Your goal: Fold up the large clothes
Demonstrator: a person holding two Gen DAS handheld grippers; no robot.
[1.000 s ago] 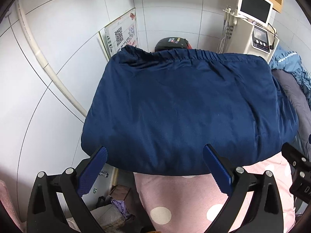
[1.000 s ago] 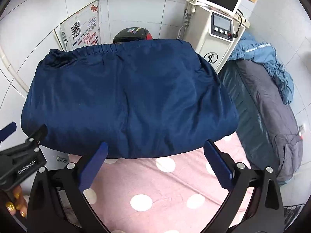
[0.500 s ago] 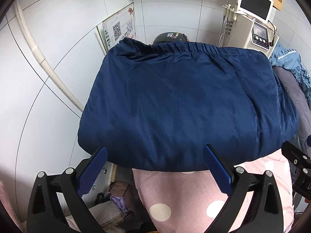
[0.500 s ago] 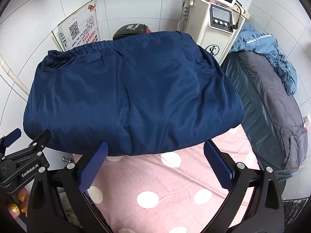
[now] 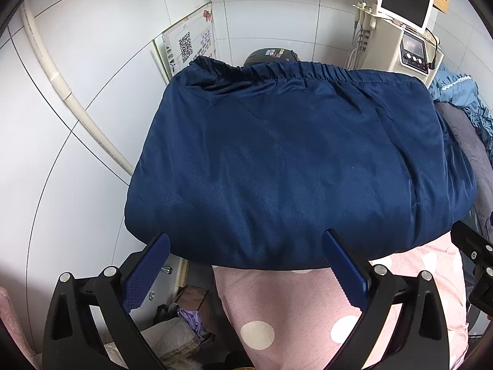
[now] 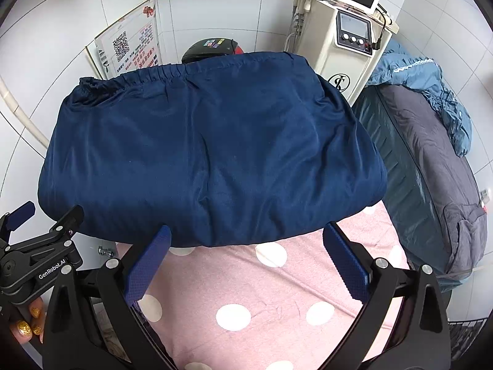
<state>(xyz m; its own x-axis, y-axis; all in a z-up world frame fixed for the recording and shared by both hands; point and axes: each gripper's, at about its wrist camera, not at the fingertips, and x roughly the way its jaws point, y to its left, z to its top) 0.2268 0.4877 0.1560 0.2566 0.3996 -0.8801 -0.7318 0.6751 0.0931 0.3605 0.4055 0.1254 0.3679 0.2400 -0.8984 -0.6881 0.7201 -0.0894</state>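
Here's the navy garment [image 5: 295, 166], folded into a thick, puffy bundle and lying on the pink polka-dot cover [image 6: 277, 296], its gathered elastic edge turned to the far side, toward the tiled wall. Left gripper [image 5: 246, 265] sits just short of the bundle's near fold, jaws wide apart, nothing between them; its blue pads [image 5: 144, 274] frame the lower edge of the cloth, though whether they touch it is hard to tell. Right gripper [image 6: 246, 262] matches it, jaws spread and empty, tips right at the near fold with the pink cover showing between them. In the right wrist view the left gripper pokes in at the lower left, a hand [image 6: 26, 323] with gold glitter nails wrapped round it. Behind the bundle stands a cream machine with a screen [image 6: 348, 30], a poster with a QR code [image 6: 129, 49] leaning on the wall, and grey bedding [image 6: 431, 160] off to the right.
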